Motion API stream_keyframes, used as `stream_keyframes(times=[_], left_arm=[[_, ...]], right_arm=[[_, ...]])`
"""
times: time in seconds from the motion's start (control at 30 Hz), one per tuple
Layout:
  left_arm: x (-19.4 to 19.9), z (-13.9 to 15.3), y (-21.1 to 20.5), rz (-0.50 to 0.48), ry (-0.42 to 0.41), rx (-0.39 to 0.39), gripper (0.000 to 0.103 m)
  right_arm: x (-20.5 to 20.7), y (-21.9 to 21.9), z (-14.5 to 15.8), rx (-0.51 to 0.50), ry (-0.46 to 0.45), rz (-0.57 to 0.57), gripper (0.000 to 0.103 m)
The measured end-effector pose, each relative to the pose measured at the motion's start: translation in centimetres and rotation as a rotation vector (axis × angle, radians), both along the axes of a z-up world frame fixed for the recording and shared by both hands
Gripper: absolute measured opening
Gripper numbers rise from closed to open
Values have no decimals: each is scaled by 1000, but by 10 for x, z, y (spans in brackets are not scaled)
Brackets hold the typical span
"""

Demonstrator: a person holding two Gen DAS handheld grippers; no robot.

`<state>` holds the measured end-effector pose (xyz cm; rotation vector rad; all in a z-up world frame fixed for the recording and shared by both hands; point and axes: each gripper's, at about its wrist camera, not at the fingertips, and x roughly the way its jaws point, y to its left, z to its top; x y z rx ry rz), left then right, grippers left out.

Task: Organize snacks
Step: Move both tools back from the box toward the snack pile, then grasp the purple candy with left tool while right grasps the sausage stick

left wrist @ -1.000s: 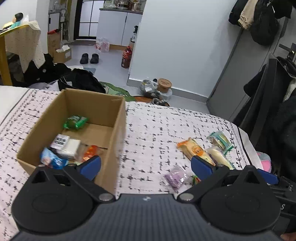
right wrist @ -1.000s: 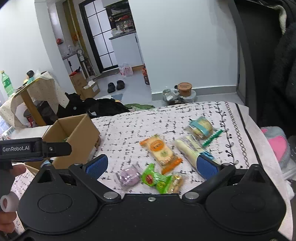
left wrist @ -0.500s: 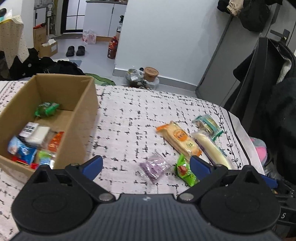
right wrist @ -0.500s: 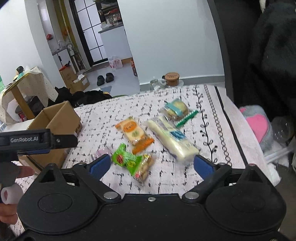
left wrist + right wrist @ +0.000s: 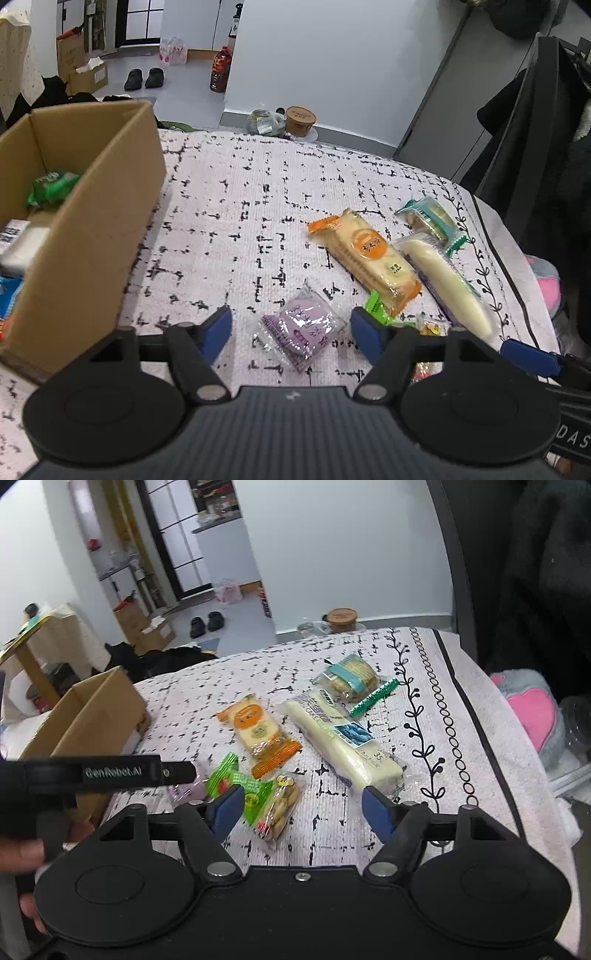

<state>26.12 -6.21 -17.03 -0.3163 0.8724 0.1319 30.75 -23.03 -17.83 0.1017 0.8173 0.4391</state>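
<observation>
Presently both grippers hover over the cloth-covered tabletop point(image 5: 258, 206), each with its jaws spread wide and holding nothing; the left gripper point(image 5: 290, 330) has the purple packet point(image 5: 301, 328) lying on the cloth right between its jaws, touching neither; beyond its right jaw lie the orange pack point(image 5: 365, 254), the long white cake point(image 5: 443, 284) and the teal pack point(image 5: 430, 218), side by side; off past its left jaw stands the box point(image 5: 99, 229), open, with a green pack point(image 5: 51, 186) and other snacks inside; the right gripper point(image 5: 303, 806) has the peanut bag point(image 5: 280, 805) between its jaws, nearer the left one, with the green packet point(image 5: 236, 781) just beyond that jaw; the cake's near end point(image 5: 380, 775) lies just past its right jaw.
</observation>
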Motion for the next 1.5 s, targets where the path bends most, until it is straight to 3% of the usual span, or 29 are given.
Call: stream_keyframes(times=[0.23, 0.33, 0.4, 0.5, 0.6, 0.73, 0.77, 1.13, 1.5], left_arm=[[16, -15, -4, 23, 26, -6, 68], [18, -18, -5, 21, 30, -4, 66], [17, -18, -6, 15, 33, 3, 59], [14, -16, -8, -6, 40, 7, 39], [11, -13, -8, -26, 45, -2, 32], [4, -6, -3, -16, 34, -2, 26], [3, -4, -2, -15, 26, 0, 25], [-8, 21, 19, 18, -24, -4, 20], [-18, 67, 37, 44, -127, -9, 20]], right_arm=[[6, 19, -14, -35, 27, 1, 53], [6, 24, -18, -56, 35, 5, 52], [6, 26, -20, -63, 36, 1, 52], [6, 31, -22, -71, 31, -3, 52], [7, 38, -25, -105, 16, -11, 49], [6, 49, -21, -133, 4, 18, 21], [6, 50, -20, -127, 12, 28, 18], [-3, 57, 8, -52, -41, 38, 17], [-4, 68, 45, 43, -103, 30, 17]])
